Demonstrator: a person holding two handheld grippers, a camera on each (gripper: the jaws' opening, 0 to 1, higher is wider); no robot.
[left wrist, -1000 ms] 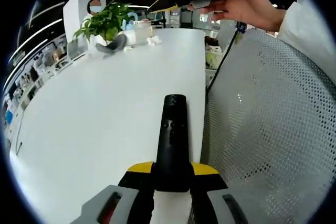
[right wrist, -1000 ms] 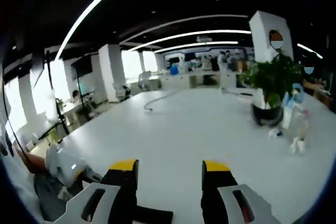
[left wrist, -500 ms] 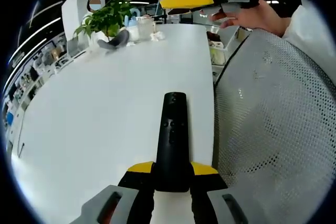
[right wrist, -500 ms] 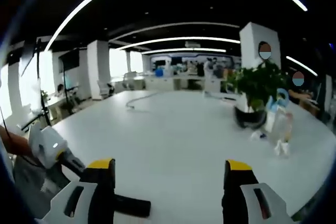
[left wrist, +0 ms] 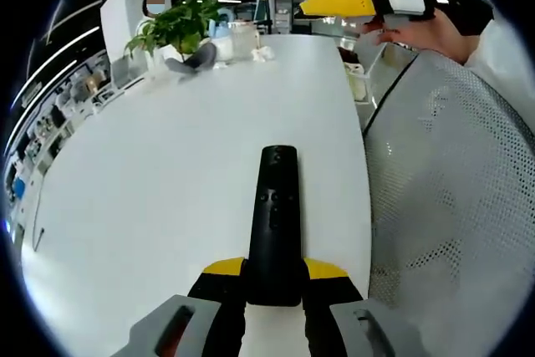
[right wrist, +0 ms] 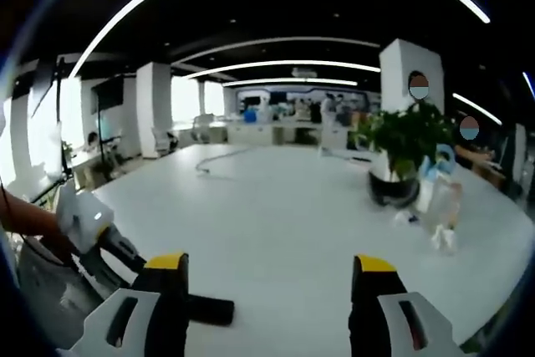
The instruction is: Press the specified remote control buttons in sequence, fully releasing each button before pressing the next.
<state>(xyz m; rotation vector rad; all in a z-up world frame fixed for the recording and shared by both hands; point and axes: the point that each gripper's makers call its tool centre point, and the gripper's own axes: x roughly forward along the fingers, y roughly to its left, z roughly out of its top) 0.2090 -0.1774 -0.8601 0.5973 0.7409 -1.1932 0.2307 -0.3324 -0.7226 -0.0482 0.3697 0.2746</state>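
We see the left gripper [left wrist: 273,277] low over the white table [left wrist: 167,165], its jaws clamped on the near end of one black remote control [left wrist: 275,223], which reaches forward past the tips. The right gripper [right wrist: 269,277] hangs raised with its jaws spread wide and nothing between them; a hand [left wrist: 435,31] carries it. Beyond our fingers stands one potted plant [right wrist: 401,156].

No text, label or number can be read; the remote control [left wrist: 273,223] buttons — too small to tell.
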